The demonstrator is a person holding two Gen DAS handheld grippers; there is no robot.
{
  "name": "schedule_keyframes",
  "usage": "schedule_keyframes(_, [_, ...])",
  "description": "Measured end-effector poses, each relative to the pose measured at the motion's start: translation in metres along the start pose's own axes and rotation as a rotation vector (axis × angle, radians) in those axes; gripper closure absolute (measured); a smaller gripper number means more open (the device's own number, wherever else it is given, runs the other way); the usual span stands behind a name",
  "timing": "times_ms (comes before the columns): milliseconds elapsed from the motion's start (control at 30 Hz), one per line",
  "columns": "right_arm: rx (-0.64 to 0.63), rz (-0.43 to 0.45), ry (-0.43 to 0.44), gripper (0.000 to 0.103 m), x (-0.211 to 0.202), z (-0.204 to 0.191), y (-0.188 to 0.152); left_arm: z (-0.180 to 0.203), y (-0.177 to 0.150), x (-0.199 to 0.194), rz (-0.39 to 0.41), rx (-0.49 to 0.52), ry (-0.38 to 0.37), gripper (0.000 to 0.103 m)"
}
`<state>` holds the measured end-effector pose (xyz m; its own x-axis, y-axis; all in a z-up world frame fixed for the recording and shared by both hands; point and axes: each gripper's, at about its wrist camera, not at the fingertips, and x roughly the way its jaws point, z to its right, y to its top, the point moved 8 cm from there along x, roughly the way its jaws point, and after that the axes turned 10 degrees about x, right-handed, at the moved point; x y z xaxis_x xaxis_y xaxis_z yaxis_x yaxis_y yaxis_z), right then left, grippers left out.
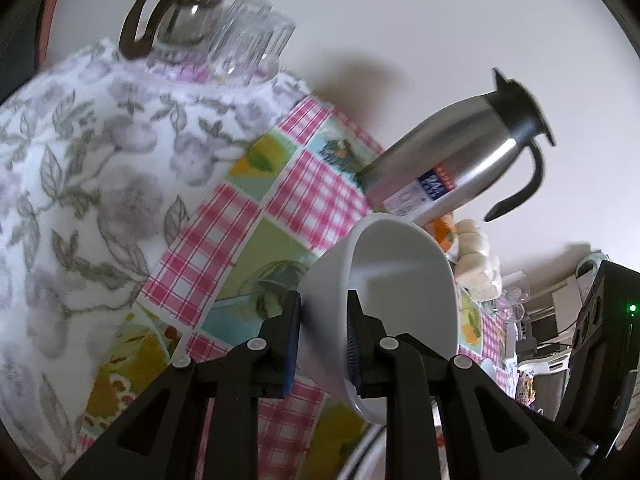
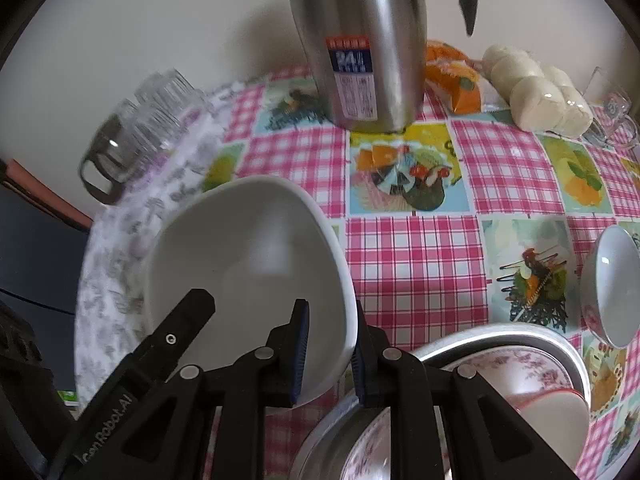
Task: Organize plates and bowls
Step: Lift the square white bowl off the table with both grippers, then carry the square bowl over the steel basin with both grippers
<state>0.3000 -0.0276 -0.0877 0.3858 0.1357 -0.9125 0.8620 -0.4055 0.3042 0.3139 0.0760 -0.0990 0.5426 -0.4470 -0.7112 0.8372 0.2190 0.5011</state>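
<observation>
A plain white bowl is held above the checked tablecloth, and both grippers grip its rim. My left gripper is shut on one side of the rim. My right gripper is shut on the rim of the same white bowl, and the left gripper's black finger shows at the bowl's near left. Below the right gripper, floral plates and bowls sit stacked in a metal tray. A small floral bowl stands tilted at the right.
A steel thermos jug stands at the table's back, also in the left wrist view. Upturned glasses and a glass carafe rest on a floral cloth at the left. Bread rolls, an orange packet and a glass mug lie at the back right.
</observation>
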Motion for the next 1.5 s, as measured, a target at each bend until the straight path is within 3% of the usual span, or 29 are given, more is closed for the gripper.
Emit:
schedule_keyframes(300, [0.021, 0.068, 0.092, 0.082, -0.061, 0.006, -0.002, 0.043, 0.007, -0.05, 0.088, 0.105, 0.01, 0.081])
schedule_keyframes(800, [0.022, 0.176, 0.177, 0.082, -0.137, 0.031, -0.018, 0.1, -0.011, -0.102, 0.172, 0.253, 0.058, 0.081])
schedule_keyframes(1500, [0.072, 0.299, 0.267, 0.082, -0.173, 0.105, -0.048, 0.164, -0.067, -0.107, 0.165, 0.411, 0.1, 0.081])
